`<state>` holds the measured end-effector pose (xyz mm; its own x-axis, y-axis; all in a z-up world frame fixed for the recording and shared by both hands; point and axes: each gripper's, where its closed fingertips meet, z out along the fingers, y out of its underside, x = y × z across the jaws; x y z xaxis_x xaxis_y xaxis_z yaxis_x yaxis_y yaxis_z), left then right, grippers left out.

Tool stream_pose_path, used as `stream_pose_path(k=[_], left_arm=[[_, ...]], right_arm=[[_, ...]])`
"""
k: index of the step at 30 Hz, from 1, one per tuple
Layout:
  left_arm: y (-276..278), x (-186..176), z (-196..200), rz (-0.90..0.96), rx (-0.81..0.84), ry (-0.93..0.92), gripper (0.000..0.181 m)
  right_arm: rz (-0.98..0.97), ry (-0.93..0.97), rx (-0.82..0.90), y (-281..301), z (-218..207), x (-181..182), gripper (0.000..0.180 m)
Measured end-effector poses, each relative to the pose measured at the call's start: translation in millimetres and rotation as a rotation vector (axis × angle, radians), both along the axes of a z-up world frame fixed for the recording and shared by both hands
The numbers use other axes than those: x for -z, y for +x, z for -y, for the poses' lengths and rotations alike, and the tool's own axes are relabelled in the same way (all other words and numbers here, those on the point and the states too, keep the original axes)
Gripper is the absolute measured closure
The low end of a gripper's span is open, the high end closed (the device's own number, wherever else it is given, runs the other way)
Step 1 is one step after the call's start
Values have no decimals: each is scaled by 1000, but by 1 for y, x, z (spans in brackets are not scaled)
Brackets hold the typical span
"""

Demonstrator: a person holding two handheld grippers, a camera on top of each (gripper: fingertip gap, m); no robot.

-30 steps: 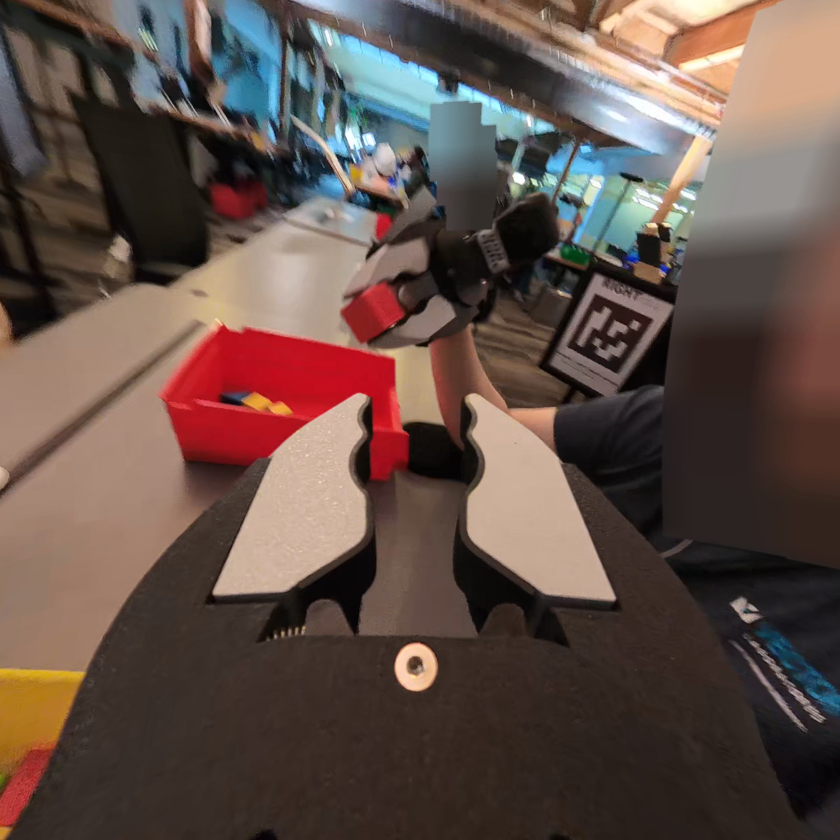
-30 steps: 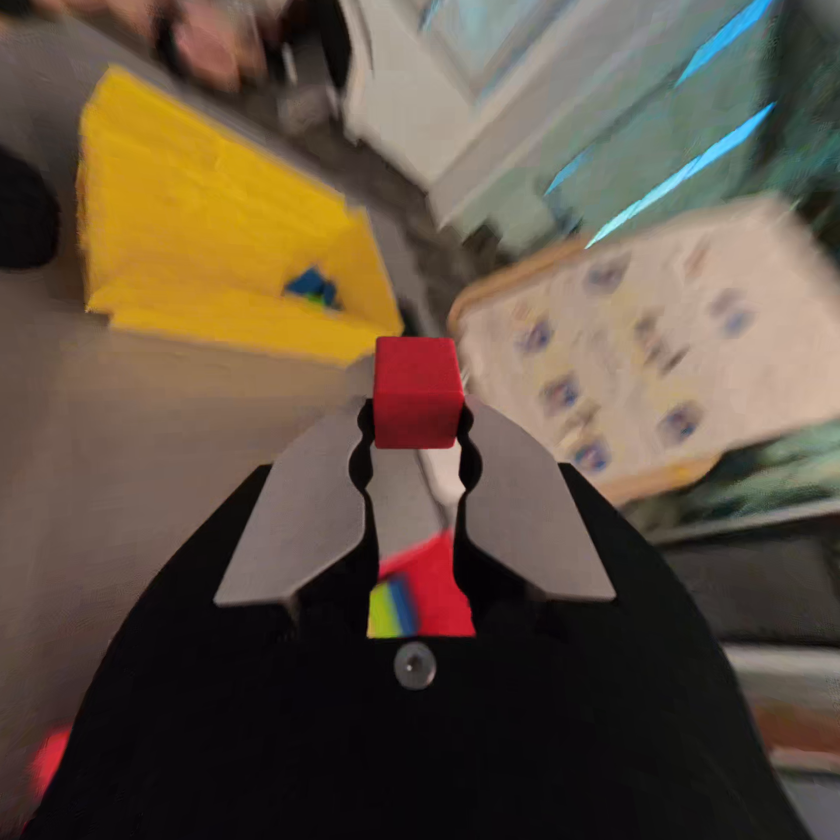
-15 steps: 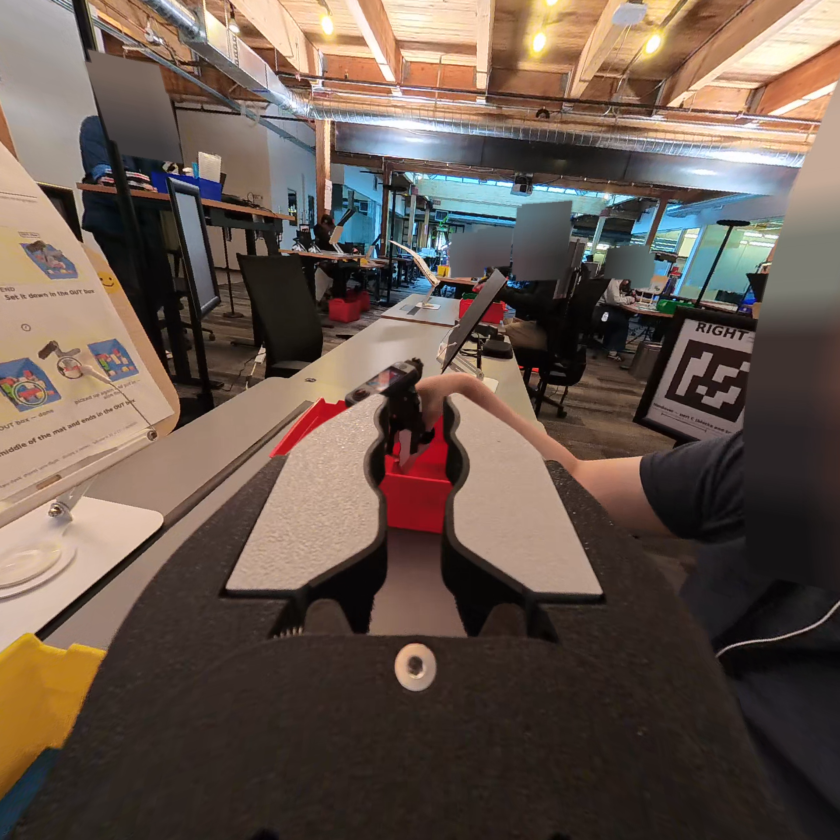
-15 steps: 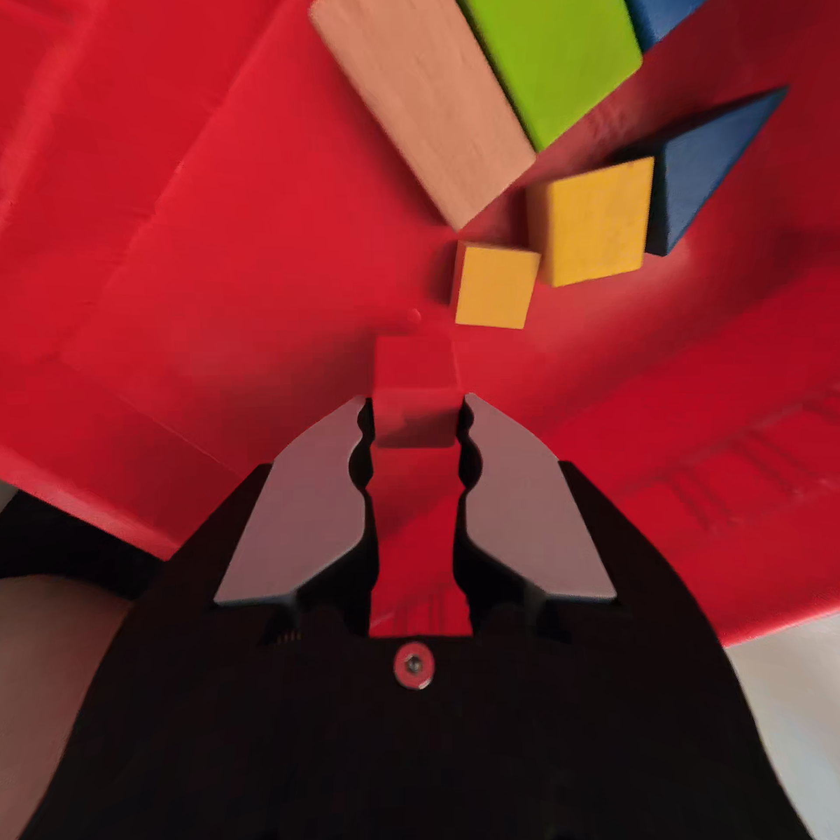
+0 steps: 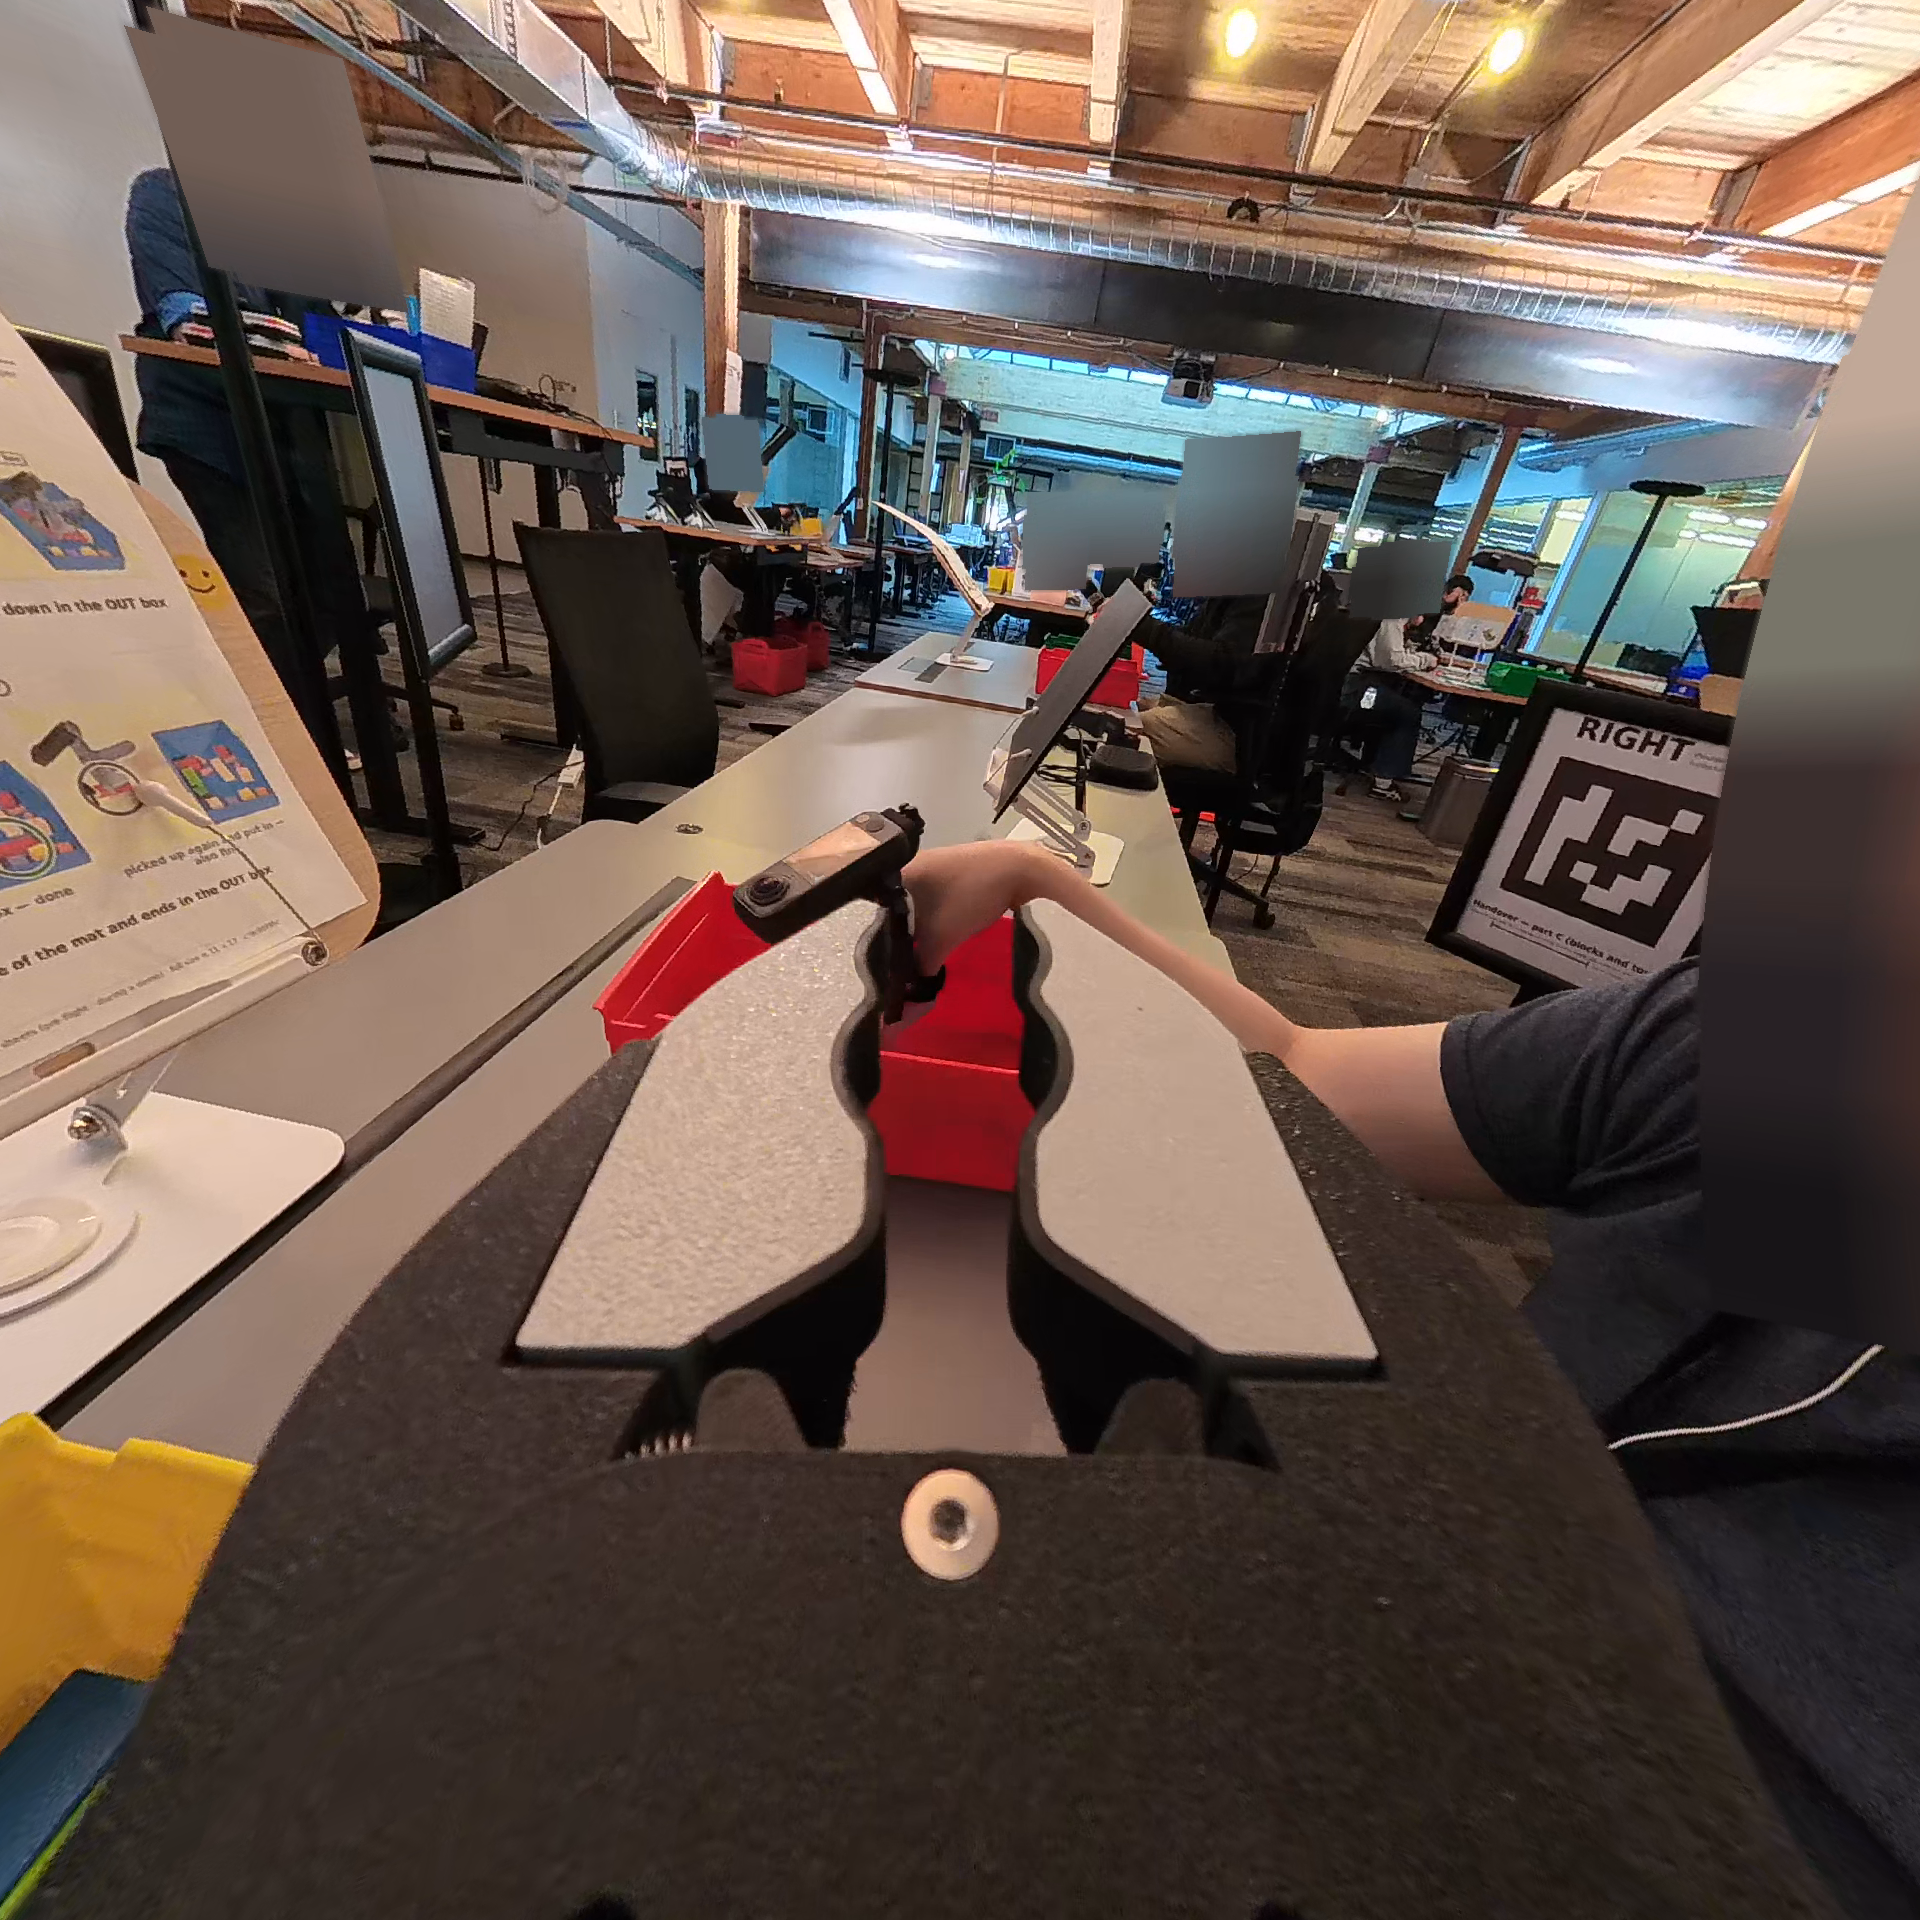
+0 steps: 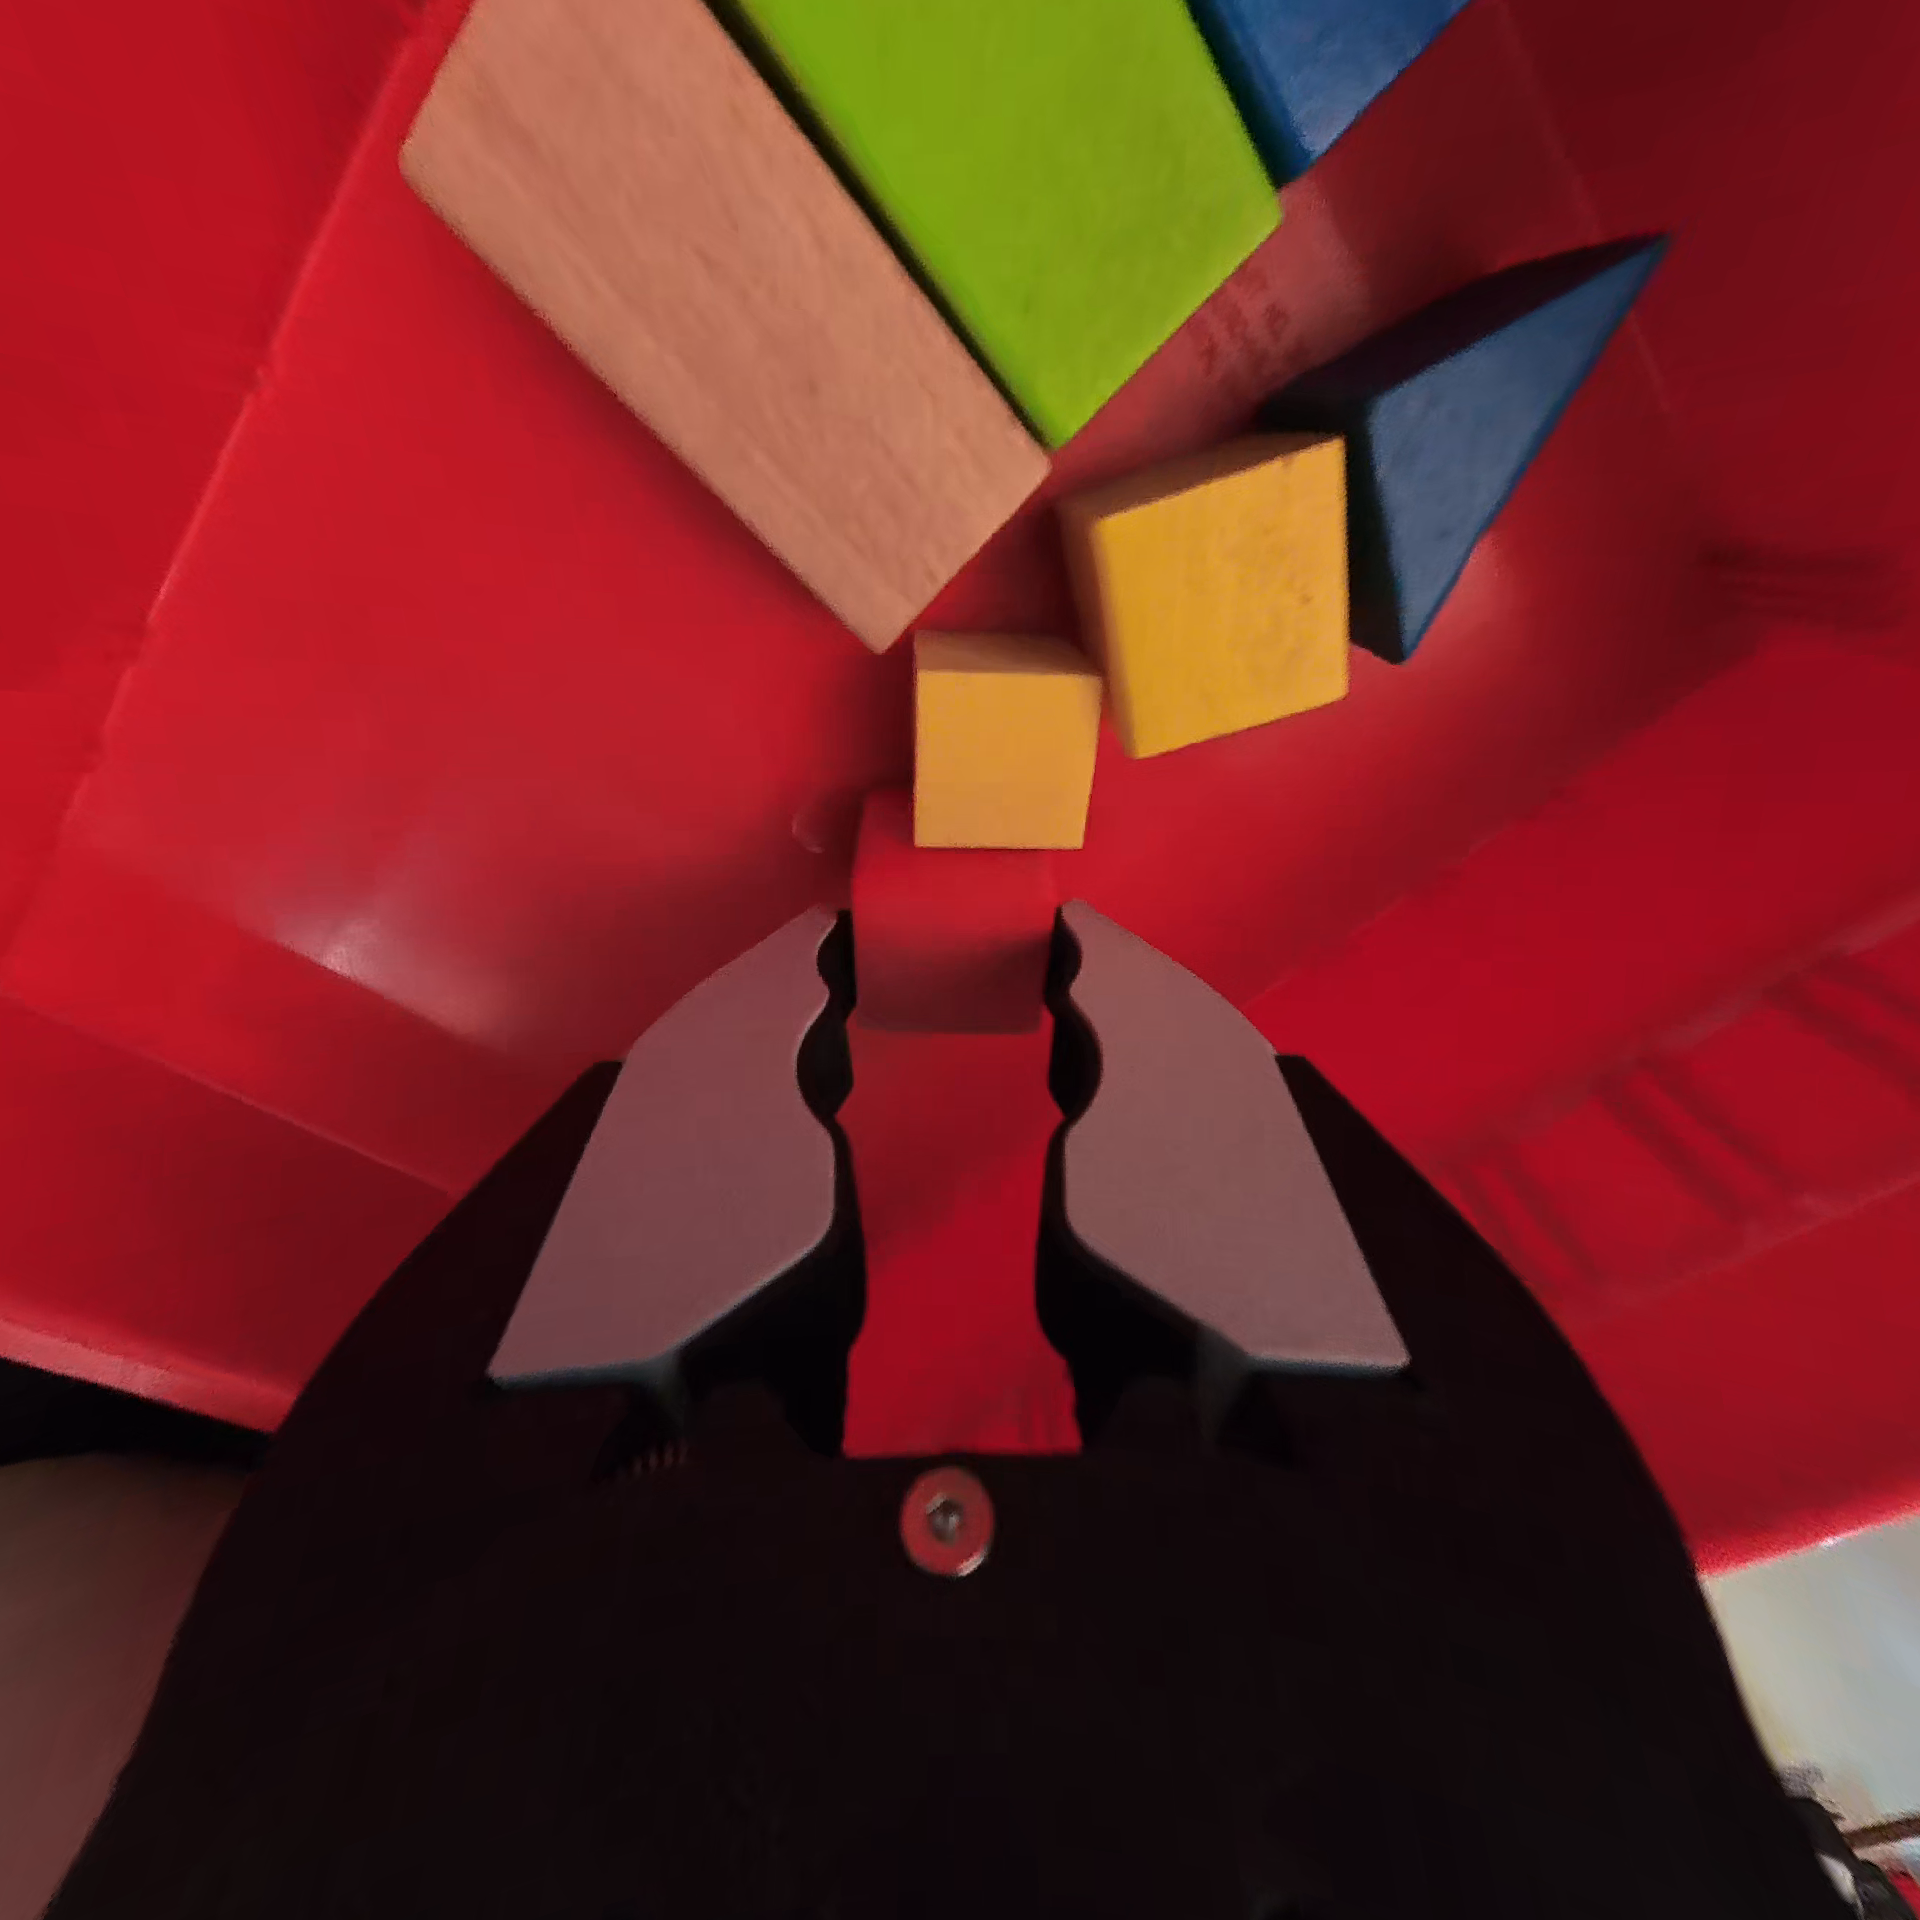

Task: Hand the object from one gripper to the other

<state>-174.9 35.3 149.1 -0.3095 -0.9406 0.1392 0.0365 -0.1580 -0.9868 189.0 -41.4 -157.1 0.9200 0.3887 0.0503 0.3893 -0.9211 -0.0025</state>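
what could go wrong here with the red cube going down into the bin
1. The red cube, gripped by the right gripper, sits right against the small yellow cube; lowering further could shove it into the larger yellow block.
2. Red cube on red bin gives poor contrast, so judging floor contact is hard.
3. The left gripper, its jaws open and empty, hovers close to the bin and could bump it.

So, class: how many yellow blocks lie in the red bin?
2: a small yellow cube just beyond the gripped red cube, and a larger yellow block beside it. Others may be hidden.
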Motion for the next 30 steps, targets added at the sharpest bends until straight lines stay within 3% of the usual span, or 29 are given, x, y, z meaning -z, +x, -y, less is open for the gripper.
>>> stream_pose_path(k=[6, 8, 14, 22, 25, 30], left_arm=[[3, 13, -9, -72, -38, 0, 157], [3, 17, -17, -98, -76, 3, 145], [-13, 49, -68, -289, -324, 71, 137], [-39, 126, -154, -590, -653, 24, 138], [-41, 164, -180, -719, -776, -86, 145], [-40, 216, -203, -842, -875, -205, 140]], right_arm=[[0, 23, -2, 1, -5, 1, 144], [-18, 52, 4, 0, -8, 0, 143], [-37, 174, -9, 0, -10, -28, 128], [47, 370, -11, 3, -4, -86, 128], [79, 401, -33, -3, -5, -97, 128], [99, 414, -75, -13, -6, -105, 128]])
